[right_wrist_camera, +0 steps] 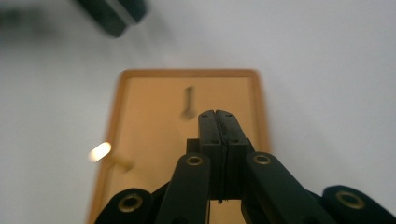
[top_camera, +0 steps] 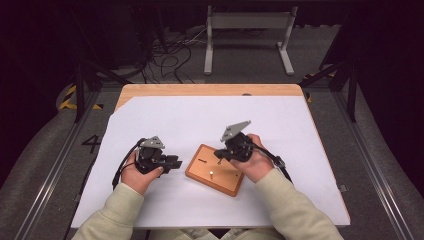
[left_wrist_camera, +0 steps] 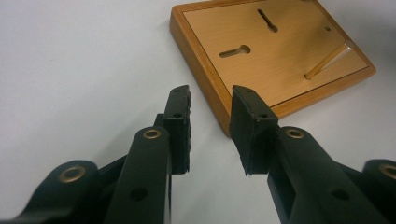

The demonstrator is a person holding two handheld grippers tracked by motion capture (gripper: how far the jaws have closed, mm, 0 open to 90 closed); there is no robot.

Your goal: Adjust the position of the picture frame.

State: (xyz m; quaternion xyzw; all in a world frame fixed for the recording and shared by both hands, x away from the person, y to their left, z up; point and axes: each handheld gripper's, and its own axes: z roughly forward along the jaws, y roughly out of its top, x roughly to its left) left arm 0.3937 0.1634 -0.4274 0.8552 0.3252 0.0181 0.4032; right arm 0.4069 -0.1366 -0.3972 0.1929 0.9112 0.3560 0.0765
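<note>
The board [top_camera: 214, 170] lies flat on the white sheet [top_camera: 210, 120] of the counter, in the lower middle of the high view, between the two hands. It is a wooden rectangle with a raised darker rim, two keyhole slots and one thin upright peg [top_camera: 211, 174] standing from its face.

The right hand-held gripper [top_camera: 220, 156] hangs over the board's upper right part with its jaws pressed together; in the right gripper view [right_wrist_camera: 218, 122] something thin seems nipped between them (a dark sliver shows low in the seam, too small to name). The left hand-held gripper [top_camera: 177, 163] sits just beside the board's left edge, jaws spread and empty, and in the left gripper view [left_wrist_camera: 211, 112] they frame the board's near corner without touching it.

The step in hand looks like bringing the right tip down to the board's face, near a slot [right_wrist_camera: 188, 105]. To do it well, I would steady the board first: close the left jaws on the rim at that corner, so the board cannot slide on the smooth sheet. Then lower the right tip straight and slowly, keeping clear of the peg.

The board's long axis runs from upper left to lower right in the high view, a corner pointing toward the person.
</note>
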